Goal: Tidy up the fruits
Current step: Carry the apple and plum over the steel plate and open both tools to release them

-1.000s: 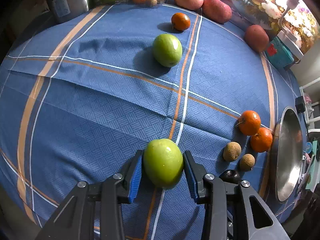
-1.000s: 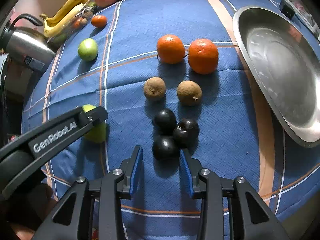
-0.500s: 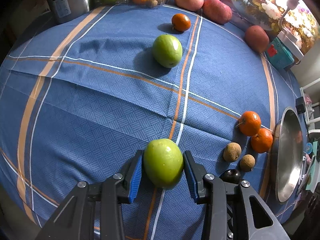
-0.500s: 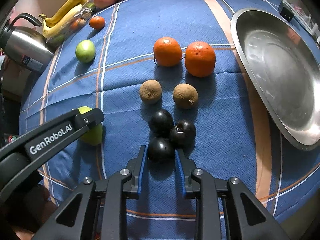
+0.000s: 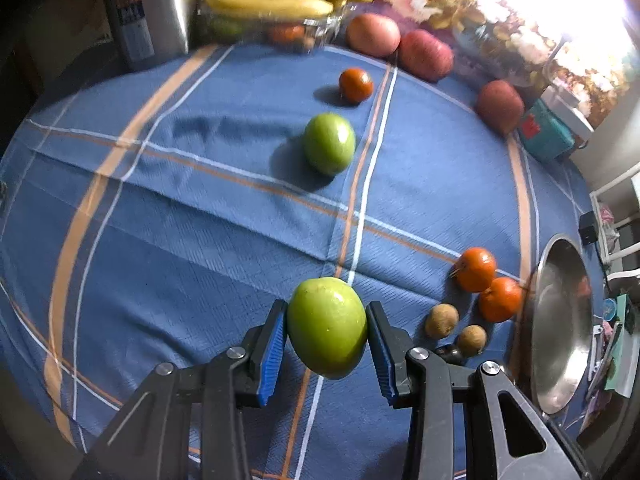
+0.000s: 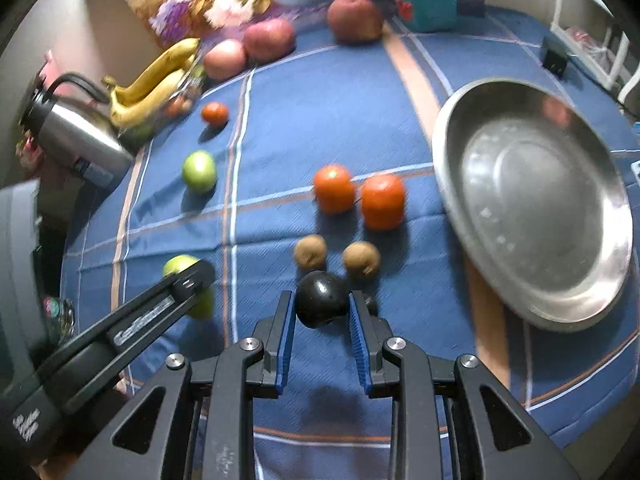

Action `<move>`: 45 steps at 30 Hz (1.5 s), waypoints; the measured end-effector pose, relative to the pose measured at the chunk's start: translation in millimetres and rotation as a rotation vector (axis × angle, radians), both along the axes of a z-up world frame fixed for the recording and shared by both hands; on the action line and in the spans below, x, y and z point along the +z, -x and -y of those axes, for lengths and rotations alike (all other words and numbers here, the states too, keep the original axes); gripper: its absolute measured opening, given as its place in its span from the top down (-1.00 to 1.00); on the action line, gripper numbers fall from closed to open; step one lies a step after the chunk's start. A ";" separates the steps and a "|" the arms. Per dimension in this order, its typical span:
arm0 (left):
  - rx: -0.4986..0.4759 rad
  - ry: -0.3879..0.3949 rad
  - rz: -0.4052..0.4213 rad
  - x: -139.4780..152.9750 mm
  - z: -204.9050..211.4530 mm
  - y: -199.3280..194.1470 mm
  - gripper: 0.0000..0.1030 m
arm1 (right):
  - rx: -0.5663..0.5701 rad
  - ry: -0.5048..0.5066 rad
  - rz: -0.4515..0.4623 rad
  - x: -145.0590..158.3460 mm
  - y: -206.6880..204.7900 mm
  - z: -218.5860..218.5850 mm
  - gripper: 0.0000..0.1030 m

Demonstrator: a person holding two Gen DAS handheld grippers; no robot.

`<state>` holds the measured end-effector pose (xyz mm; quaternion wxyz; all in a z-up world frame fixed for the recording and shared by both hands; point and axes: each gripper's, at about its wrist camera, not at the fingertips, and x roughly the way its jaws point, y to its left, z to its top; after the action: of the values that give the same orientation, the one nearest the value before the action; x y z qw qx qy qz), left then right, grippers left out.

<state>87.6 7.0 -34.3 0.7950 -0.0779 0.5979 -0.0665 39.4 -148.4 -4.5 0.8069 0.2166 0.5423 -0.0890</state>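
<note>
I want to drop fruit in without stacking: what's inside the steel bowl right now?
The steel bowl holds no fruit in the right wrist view: only bare metal with reflections shows. Its near inner wall is hidden behind the rim.

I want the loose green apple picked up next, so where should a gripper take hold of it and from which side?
Grip the free green apple across its widest middle, coming down from above with fingers left and right. It is round, sits alone on the cloth, and only the small orange lies behind it.

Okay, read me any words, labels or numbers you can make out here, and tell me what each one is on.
None can be read.
White lettering on the black left gripper arm: blurred.
Printed label on the steel kettle: blurred.
Red mark on the teal box: too small to read.
</note>
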 end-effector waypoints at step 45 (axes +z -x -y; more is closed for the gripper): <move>-0.488 0.022 0.016 4.7 247.5 0.3 0.18 | -0.539 0.201 -0.111 -15.2 38.4 219.7 0.45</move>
<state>87.3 -240.4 -29.5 0.7593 0.0606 0.5918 -0.2637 1.0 -368.1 -19.8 0.7408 0.2666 0.4969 -0.3651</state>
